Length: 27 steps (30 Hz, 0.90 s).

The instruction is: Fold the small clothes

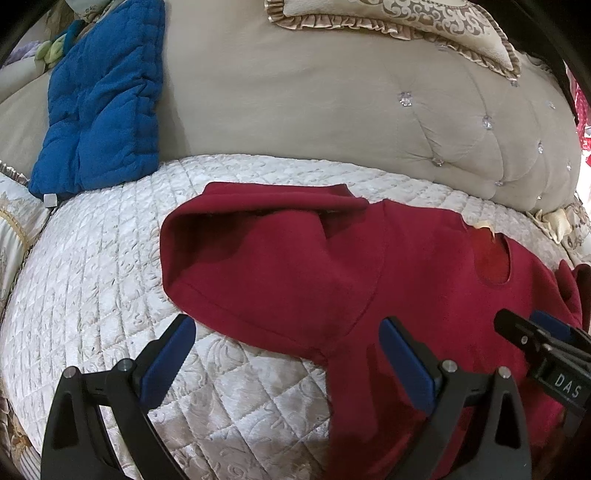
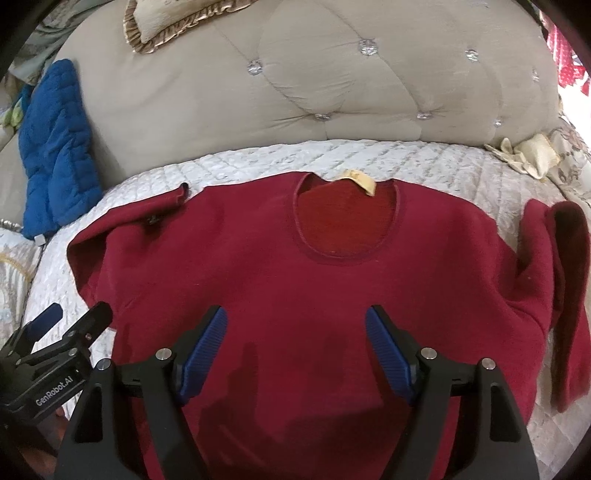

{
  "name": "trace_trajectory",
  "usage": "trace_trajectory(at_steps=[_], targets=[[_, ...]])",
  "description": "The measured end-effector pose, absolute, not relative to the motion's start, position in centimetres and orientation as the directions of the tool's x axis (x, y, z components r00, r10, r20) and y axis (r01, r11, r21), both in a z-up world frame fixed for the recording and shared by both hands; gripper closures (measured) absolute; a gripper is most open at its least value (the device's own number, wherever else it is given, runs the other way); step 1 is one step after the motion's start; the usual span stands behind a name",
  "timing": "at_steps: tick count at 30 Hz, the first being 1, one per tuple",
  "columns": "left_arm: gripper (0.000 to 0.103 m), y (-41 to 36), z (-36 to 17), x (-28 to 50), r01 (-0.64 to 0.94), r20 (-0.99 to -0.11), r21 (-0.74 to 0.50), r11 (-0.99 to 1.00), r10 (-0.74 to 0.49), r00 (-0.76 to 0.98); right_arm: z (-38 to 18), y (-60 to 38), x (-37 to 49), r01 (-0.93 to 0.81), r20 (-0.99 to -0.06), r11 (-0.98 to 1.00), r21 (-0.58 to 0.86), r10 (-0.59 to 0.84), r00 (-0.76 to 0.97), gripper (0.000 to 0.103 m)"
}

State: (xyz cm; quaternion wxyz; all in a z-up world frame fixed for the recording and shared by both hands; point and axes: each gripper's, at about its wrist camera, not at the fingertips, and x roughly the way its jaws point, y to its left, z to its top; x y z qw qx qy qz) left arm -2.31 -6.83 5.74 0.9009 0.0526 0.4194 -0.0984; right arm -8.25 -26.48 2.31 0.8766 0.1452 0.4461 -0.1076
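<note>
A dark red sweater [image 2: 277, 280] lies front up on the white quilted cover [image 1: 92, 277], neck hole and cream label [image 2: 360, 181] toward the backrest. Its left sleeve [image 1: 258, 251] is bent across itself, with the cuff lying back toward the shoulder. The right sleeve [image 2: 565, 277] hangs folded at the right side. My left gripper [image 1: 286, 323] stands open just above the lower edge of that left sleeve, not touching it. Over the chest of the sweater, my right gripper [image 2: 295, 312] is open with nothing pinched. Each gripper shows in the other's view: the right gripper [image 1: 522, 317], the left gripper [image 2: 79, 310].
A blue quilted cushion [image 1: 99, 103] leans on the tufted beige backrest [image 1: 332, 103] at the left. A frilled patterned cushion [image 1: 406, 22] sits on top of the backrest. A crumpled cream cloth [image 2: 532, 155] lies at the right end of the cover.
</note>
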Motion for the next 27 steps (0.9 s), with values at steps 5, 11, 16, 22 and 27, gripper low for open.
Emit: trace_trajectory(at_steps=[5, 11, 16, 22, 27], targets=[[0.002, -6.7, 5.6, -2.1, 0.215, -0.769, 0.01, 0.977, -0.13, 0.626, 2.2, -25.6, -7.6, 0.292, -0.813, 0.942, 0.162, -0.041, 0.581, 0.046], [0.002, -6.6, 5.5, -2.0, 0.212, -0.772, 0.01, 0.977, -0.127, 0.623, 2.0, -25.3, -7.1, 0.289, -0.816, 0.943, 0.168, -0.031, 0.578, 0.046], [0.002, -6.6, 5.5, -2.0, 0.21, -0.772, 0.01, 0.978, -0.126, 0.623, 1.7, -25.3, -7.0, 0.287, -0.821, 0.942, 0.173, -0.023, 0.57, 0.046], [0.002, -6.6, 5.5, -2.0, 0.211, -0.772, 0.008, 0.977, -0.128, 0.623, 1.5, -25.3, -7.0, 0.289, -0.826, 0.941, 0.176, -0.019, 0.564, 0.046], [0.002, -6.6, 5.5, -2.0, 0.211, -0.771, 0.008, 0.977, -0.128, 0.623, 1.5, -25.3, -7.0, 0.289, -0.826, 0.941, 0.178, -0.017, 0.564, 0.046]])
